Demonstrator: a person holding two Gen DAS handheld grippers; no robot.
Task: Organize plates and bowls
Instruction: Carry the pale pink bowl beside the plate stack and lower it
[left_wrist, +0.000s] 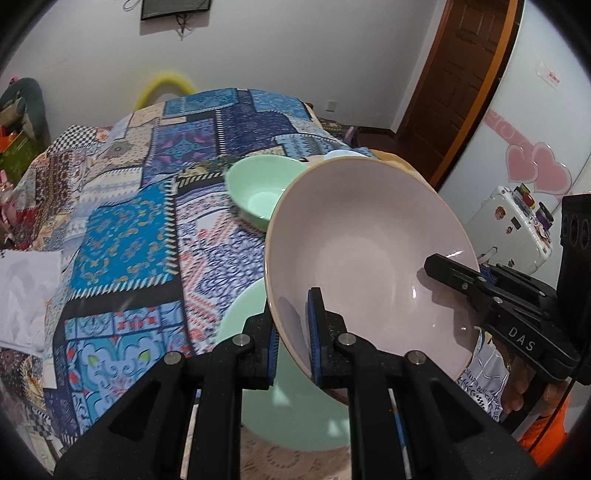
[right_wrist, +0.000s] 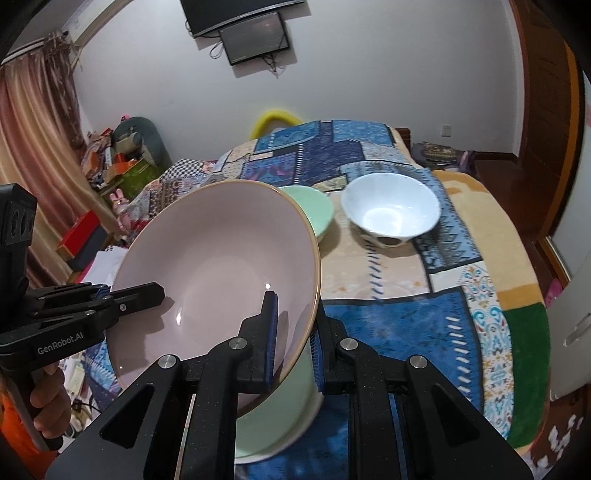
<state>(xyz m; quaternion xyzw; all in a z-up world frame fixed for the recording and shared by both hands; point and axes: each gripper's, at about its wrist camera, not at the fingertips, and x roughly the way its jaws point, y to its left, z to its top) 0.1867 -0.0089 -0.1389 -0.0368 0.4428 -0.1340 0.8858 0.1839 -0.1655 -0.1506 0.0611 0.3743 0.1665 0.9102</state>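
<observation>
Left wrist view: left gripper (left_wrist: 293, 339) jaws pinch near rim of pink plate (left_wrist: 369, 251); right gripper (right_wrist: 293, 345) jaws pinch the opposite rim, prob. to steady a wide dish. Plate's in the air, tilted, hollow side facing both cams. Beneath: green plate (right_wrist: 280, 417). Farther on bed (left_wrist: 147, 206): green bowl (left_wrist: 258, 188), white bowl (right_wrist: 391, 210).

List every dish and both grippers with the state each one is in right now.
pink plate: lifted, tilted, held at two rim spots
left gripper: shut on the pink plate's rim
right gripper: shut on the pink plate's rim
green plate: lying flat under the pink plate
green bowl: upright, empty, on the bedspread
white bowl: upright, empty, beside the green bowl
</observation>
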